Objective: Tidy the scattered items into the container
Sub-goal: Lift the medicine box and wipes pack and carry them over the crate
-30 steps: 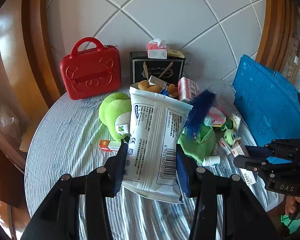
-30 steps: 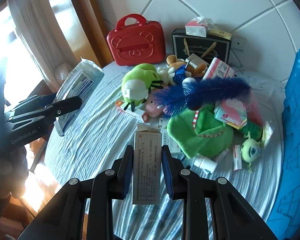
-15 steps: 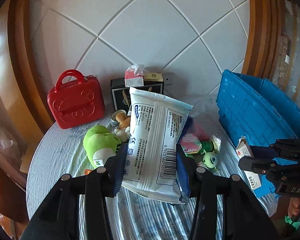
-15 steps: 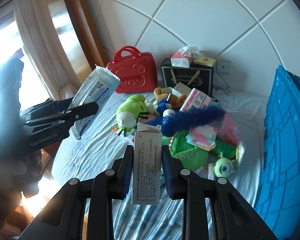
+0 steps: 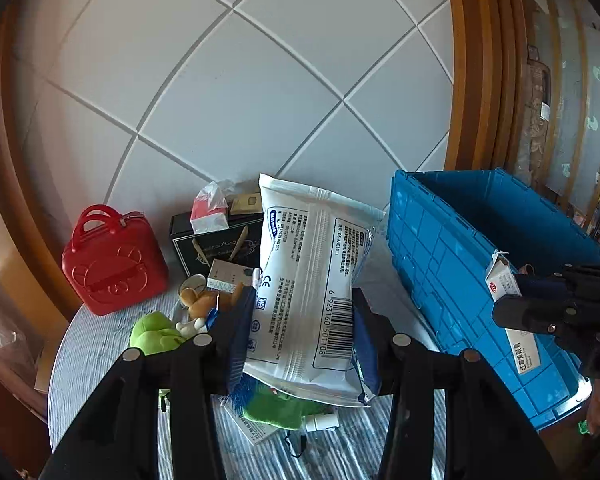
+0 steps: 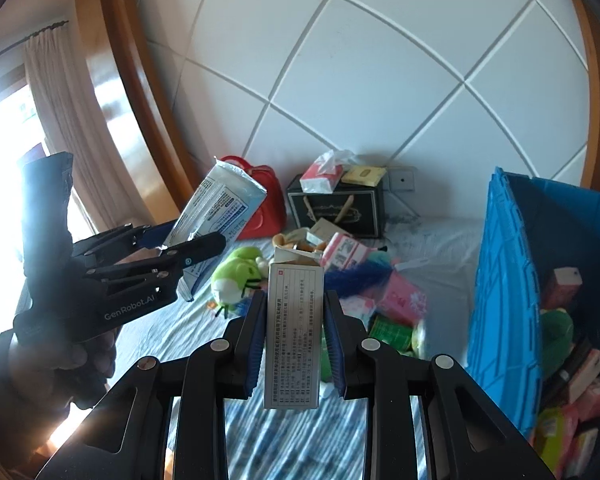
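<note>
Right-wrist view: a small carton (image 6: 295, 334) is clamped in the right gripper (image 6: 295, 344), a white packet (image 5: 312, 292) in the left gripper (image 5: 300, 340), both carried aloft beside the part-filled blue crate (image 6: 500, 280), while toys are left scattered.

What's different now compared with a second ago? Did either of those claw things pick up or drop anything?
Both were lifted away from the toy pile toward the blue crate, whose inside now shows. Nothing was dropped: the left gripper keeps its white packet, the right gripper its small carton. The table's clutter stayed put.
</note>
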Demonstrator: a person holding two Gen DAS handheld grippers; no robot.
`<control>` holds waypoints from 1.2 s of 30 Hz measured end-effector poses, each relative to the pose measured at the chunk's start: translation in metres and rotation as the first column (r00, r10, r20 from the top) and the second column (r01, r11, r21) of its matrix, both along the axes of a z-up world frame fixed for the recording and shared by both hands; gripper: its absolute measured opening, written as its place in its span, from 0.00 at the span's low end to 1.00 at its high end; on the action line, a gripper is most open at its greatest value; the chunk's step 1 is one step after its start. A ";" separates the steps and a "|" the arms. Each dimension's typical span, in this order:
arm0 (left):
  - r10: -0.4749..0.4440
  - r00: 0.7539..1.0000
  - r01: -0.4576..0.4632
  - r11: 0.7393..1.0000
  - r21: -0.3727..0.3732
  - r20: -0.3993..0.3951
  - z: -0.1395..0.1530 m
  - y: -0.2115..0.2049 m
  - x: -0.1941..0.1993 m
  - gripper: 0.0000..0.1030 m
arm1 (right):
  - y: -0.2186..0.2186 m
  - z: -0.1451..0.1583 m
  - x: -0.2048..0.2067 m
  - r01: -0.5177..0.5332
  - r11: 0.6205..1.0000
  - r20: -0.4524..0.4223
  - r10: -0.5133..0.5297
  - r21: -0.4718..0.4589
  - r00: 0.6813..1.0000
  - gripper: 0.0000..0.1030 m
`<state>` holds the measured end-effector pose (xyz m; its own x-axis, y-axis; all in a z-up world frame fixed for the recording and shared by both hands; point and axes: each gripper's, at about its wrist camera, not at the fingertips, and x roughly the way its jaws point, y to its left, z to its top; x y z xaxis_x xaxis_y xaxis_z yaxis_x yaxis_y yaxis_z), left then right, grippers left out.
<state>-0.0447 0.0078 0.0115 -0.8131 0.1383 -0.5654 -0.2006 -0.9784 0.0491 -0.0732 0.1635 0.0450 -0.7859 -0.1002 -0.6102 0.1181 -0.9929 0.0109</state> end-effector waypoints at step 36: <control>-0.355 0.935 0.356 0.934 -0.036 0.016 0.031 0.290 -0.079 0.44 | 0.242 0.079 0.097 0.415 0.905 -0.078 -0.422 -0.092 0.903 0.26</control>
<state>-0.1239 0.2982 0.0421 -0.7096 0.3960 -0.5828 -0.5355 -0.8406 0.0808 0.0239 0.4051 0.1236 -0.8178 0.2103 -0.5356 -0.3045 -0.9480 0.0928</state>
